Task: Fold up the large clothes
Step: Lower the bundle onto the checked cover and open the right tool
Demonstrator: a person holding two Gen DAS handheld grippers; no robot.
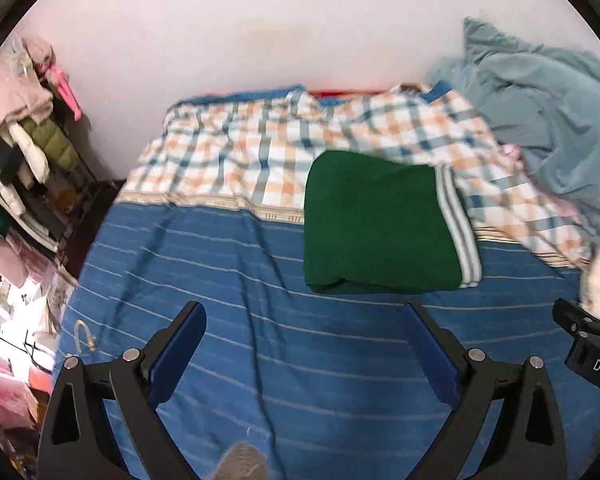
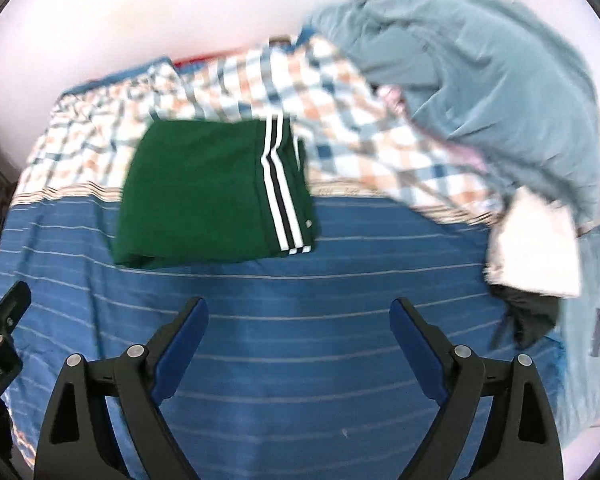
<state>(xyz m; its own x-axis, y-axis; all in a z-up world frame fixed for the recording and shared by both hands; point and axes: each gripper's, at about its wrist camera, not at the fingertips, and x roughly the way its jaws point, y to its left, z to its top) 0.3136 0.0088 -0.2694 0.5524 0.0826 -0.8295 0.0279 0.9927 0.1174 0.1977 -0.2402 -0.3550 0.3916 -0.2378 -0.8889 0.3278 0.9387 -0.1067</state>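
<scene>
A green garment [image 1: 376, 220] with white and dark side stripes lies folded into a rectangle on the bed; it also shows in the right wrist view [image 2: 204, 196]. My left gripper [image 1: 304, 316] is open and empty, held above the blue striped sheet [image 1: 220, 280] in front of the garment. My right gripper [image 2: 300, 312] is open and empty too, over the sheet [image 2: 340, 280] in front of the garment and slightly to its right. Part of the right gripper's body [image 1: 592, 348] shows at the right edge of the left wrist view.
A checked quilt [image 1: 260, 148] covers the far half of the bed. A grey-blue blanket [image 2: 480, 80] is heaped at the back right. White [image 2: 536, 248] and black [image 2: 528, 320] clothes lie at the right. A cluttered clothes rack [image 1: 28, 120] stands left of the bed.
</scene>
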